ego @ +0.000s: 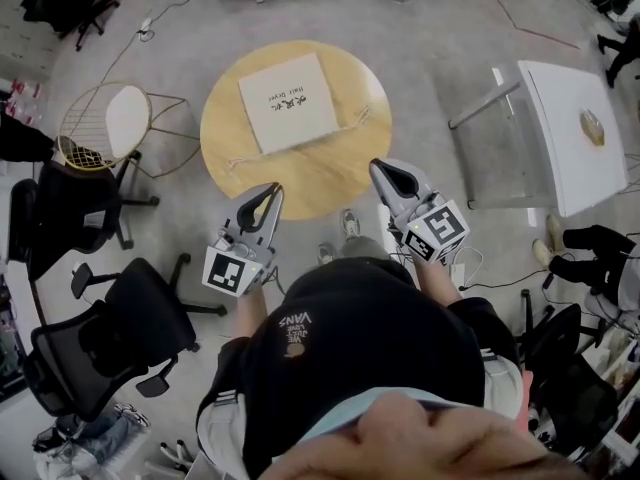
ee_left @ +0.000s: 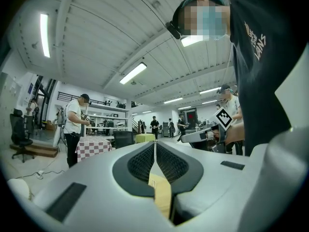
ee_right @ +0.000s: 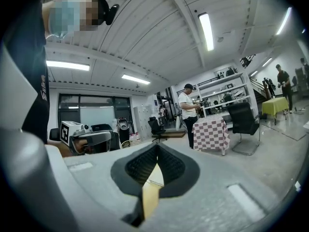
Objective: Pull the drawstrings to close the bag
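Observation:
A flat cream drawstring bag (ego: 286,102) with dark print lies on the round wooden table (ego: 310,173). One drawstring end (ego: 238,163) trails off its left corner and another (ego: 359,118) off its right side. My left gripper (ego: 273,190) and right gripper (ego: 381,168) hover at the table's near edge, close to my body, both shut and empty, apart from the strings. In the left gripper view the shut jaws (ee_left: 155,146) point up across the room, and the right gripper (ee_left: 212,132) shows beside them. The right gripper view shows its shut jaws (ee_right: 157,151) and the left gripper (ee_right: 82,137).
A wire chair with a white seat (ego: 105,123) stands left of the table. Black office chairs (ego: 110,338) sit at the lower left. A clear chair (ego: 495,143) and a white table (ego: 570,133) are on the right. People and a checkered table (ee_right: 212,132) stand farther off.

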The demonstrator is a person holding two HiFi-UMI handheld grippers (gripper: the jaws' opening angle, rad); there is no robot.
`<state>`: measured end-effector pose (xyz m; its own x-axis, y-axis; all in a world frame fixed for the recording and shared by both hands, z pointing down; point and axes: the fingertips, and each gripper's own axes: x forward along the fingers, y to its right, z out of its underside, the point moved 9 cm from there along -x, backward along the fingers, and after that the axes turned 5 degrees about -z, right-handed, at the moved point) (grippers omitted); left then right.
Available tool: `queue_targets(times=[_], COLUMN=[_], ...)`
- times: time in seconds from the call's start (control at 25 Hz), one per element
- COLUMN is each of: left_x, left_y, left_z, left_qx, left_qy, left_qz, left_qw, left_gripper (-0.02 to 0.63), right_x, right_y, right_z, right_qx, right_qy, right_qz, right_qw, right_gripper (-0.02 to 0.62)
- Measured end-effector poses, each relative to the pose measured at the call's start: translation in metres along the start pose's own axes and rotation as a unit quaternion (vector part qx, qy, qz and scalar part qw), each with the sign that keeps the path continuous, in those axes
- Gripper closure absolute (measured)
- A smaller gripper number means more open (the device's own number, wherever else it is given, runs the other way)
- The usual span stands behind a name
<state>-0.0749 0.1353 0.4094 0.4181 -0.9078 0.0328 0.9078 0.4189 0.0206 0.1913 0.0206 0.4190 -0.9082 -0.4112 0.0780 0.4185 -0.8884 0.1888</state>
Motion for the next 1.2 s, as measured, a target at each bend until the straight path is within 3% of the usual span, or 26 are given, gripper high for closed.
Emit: queue_targets(times=[0.76,1.2], left_x=[0.085,0.080], left_y=[-0.006,-0.017], left_z=[0.007,0.016], left_qx=[0.004,-0.002], left_qy=[-0.004,-0.018], left_qz=[-0.083,-0.112], left_qw=[0.9966,0.9935], left_gripper=[0.589,0.589], right_x=[0.048,0.075], right_y=[0.111,0.125], right_z=[-0.007,0.001], right_qx=[-0.004,0.002], right_qy=[-0.013,-0.024], right_qz=[-0.098,-0.120], right_qw=[0.995,0.992], right_gripper=[0.597,0.597])
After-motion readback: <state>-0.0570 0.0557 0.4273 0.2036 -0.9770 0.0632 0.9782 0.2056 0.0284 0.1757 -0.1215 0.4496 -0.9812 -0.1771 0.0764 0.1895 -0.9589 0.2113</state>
